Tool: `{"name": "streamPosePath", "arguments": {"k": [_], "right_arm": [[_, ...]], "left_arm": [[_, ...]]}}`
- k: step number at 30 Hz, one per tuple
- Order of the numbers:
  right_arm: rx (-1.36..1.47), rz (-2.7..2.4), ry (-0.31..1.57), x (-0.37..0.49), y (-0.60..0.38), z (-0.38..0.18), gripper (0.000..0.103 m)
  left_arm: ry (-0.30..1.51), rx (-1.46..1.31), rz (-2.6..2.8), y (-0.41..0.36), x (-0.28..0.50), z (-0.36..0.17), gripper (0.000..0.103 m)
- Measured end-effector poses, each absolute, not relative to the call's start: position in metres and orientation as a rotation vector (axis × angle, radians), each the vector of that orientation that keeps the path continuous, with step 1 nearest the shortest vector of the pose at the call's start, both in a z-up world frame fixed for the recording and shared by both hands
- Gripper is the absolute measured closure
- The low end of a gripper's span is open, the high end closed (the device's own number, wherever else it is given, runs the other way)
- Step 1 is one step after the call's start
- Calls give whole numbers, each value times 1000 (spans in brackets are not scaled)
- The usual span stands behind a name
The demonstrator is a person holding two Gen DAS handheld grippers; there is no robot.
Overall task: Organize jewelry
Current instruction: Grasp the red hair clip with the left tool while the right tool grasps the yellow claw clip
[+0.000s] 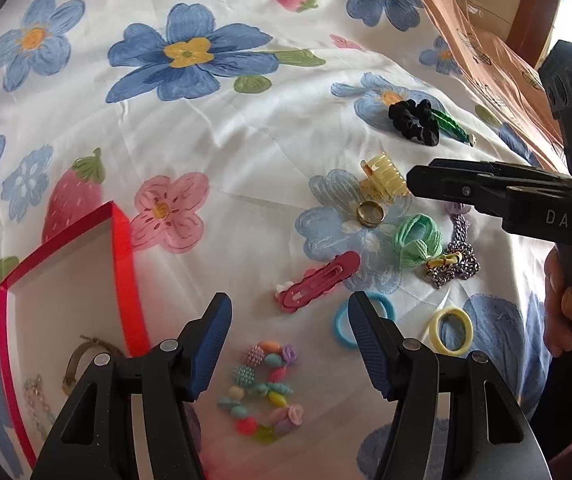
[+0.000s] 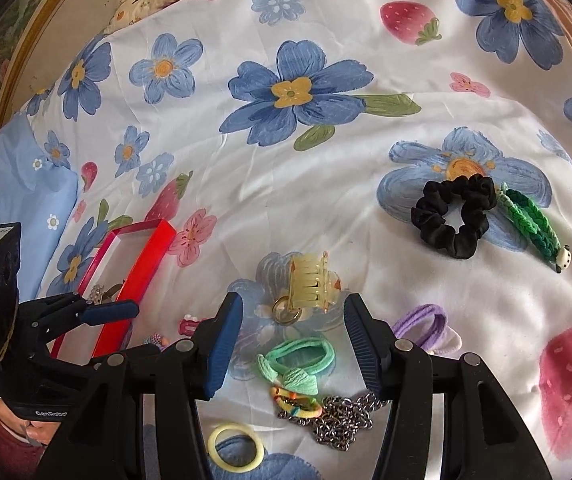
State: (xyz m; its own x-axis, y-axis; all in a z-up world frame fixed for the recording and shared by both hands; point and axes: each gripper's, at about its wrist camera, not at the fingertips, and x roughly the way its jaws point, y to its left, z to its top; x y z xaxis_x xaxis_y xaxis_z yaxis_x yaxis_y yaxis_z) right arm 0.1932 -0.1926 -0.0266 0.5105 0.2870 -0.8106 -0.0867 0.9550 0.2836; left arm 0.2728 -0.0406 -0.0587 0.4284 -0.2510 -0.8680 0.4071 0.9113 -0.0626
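Note:
Jewelry and hair items lie on a floral sheet. My left gripper (image 1: 289,312) is open and empty above a bead bracelet (image 1: 264,392), beside a pink hair clip (image 1: 317,282) and a blue hair tie (image 1: 341,320). A red tray (image 1: 124,264) at left holds a bangle (image 1: 82,360) and a chain. My right gripper (image 2: 293,316) is open and empty over a gold ring (image 2: 284,310), yellow claw clip (image 2: 309,284) and mint hair tie (image 2: 297,362). A silver chain (image 2: 337,420) and yellow ring tie (image 2: 236,446) lie nearer.
A black scrunchie (image 2: 451,220) and green braided band (image 2: 529,228) lie far right. A purple hair tie (image 2: 425,324) sits by my right finger. A cardboard box (image 1: 485,52) stands at the sheet's far edge. A blue pillow (image 2: 14,200) lies at left.

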Motion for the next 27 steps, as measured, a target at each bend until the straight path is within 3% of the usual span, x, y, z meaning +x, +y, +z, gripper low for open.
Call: {"name": "streamPosePath", "arguments": {"k": [6, 8, 10, 12, 13, 14, 15, 27], "right_arm": [[239, 228, 1036, 207, -195, -39, 48], [240, 228, 1045, 210, -195, -43, 49], [240, 226, 1055, 213, -196, -48, 49], [241, 219, 1063, 215, -195, -53, 51], [240, 215, 1066, 217, -195, -55, 58], [238, 212, 1070, 218, -194, -56, 70], [236, 212, 1073, 218, -193, -57, 77], [217, 238, 1012, 202, -181, -32, 77]], "left_arm": [[1105, 230, -443, -65, 296, -83, 44], [1123, 241, -440, -68, 300, -88, 51], [1128, 244, -444, -70, 304, -90, 68], [1128, 240, -452, -71, 306, -89, 72], [1127, 236, -452, -71, 307, -89, 81], [1127, 229, -452, -71, 307, -89, 84], [1124, 218, -451, -70, 307, -88, 84], [1025, 33, -404, -25, 269, -48, 84]]}}
